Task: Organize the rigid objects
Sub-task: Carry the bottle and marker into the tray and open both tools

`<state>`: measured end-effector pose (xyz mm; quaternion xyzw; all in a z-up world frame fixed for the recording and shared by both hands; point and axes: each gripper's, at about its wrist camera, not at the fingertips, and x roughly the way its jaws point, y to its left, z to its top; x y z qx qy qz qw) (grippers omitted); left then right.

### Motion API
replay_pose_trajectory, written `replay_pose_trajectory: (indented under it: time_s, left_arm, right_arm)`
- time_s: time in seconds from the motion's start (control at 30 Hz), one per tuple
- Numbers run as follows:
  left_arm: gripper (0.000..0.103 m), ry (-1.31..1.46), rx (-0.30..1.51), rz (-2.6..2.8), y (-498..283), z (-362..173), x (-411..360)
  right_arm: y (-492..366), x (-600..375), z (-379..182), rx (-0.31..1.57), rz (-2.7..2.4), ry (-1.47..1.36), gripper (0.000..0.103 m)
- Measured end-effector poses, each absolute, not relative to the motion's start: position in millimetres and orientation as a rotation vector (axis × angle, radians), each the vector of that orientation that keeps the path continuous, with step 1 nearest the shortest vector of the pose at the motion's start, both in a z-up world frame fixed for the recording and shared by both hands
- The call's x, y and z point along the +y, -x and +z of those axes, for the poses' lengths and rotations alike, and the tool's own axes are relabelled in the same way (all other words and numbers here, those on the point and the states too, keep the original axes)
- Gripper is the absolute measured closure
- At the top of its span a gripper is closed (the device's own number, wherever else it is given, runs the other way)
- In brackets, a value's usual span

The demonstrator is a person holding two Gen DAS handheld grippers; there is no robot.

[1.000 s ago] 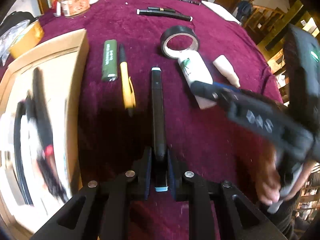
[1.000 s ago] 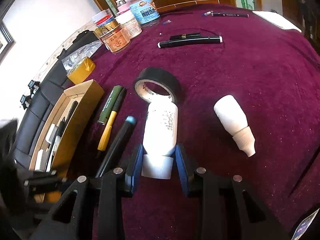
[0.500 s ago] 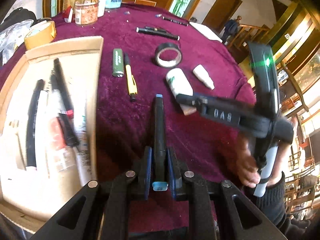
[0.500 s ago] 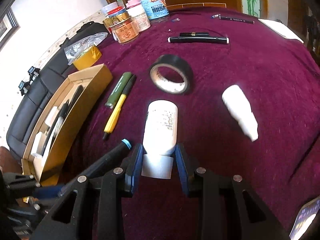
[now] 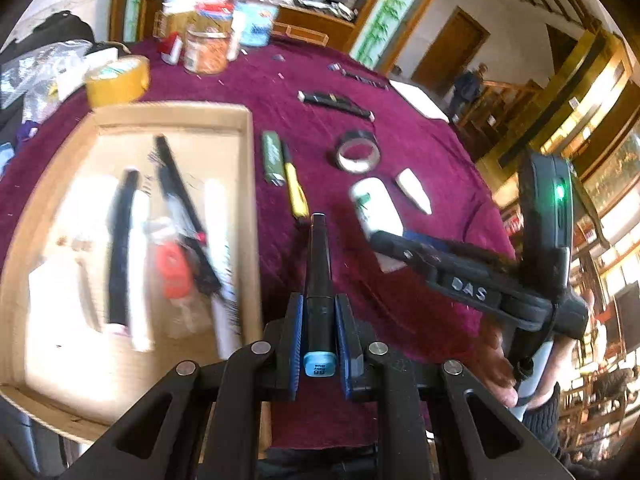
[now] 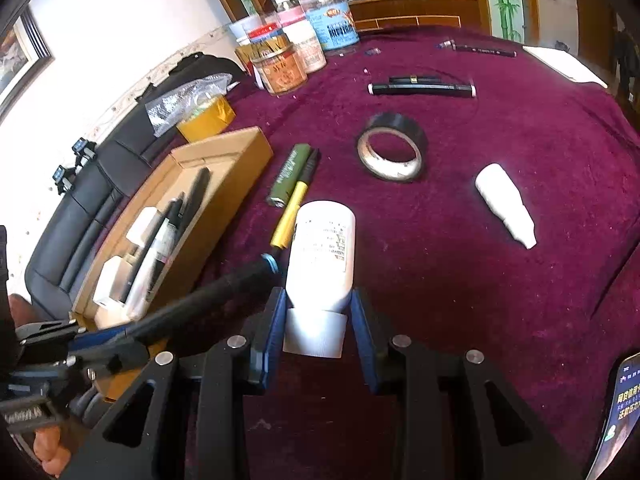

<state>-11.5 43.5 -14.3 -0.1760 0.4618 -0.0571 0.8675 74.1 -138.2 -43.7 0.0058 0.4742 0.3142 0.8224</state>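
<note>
Left gripper [image 5: 318,320] angled downward, clamped on black marker [image 5: 319,272], just right of cardboard box [image 5: 250,184]. Right gripper [image 6: 318,312] angled downward, grasping white bottle [image 6: 322,254] farther right of the box, above the tablecloth [image 6: 500,300].

Changes, 1 s ago vs now: your left gripper [image 5: 319,322] w/ black marker [image 5: 319,268] has lifted off the cloth, shifted toward the cardboard box [image 5: 248,184]. Your right gripper [image 6: 318,316] w/ white bottle [image 6: 322,252] raised too; bottle base now clear of black tape roll [image 6: 392,146].
</note>
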Motion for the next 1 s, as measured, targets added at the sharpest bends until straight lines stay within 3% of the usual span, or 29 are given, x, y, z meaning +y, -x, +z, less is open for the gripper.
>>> replay_pose_trajectory:
  time_s: [0.3, 0.6, 1.0]
  left_arm:
    - [0.089, 0.402, 0.866, 0.091, 34, 1, 110]
    - [0.089, 0.408, 0.912, 0.165, 47, -26, 128]
    - [0.088, 0.426, 0.968, 0.148, 39, -52, 132]
  right_arm:
    - [-43, -74, -13, 0.969, 0.868, -0.004, 0.071]
    - [-8, -8, -31, 1.002, 0.947, 0.139, 0.071]
    - [-1, 5, -50, 0.983, 0.896, 0.249, 0.071]
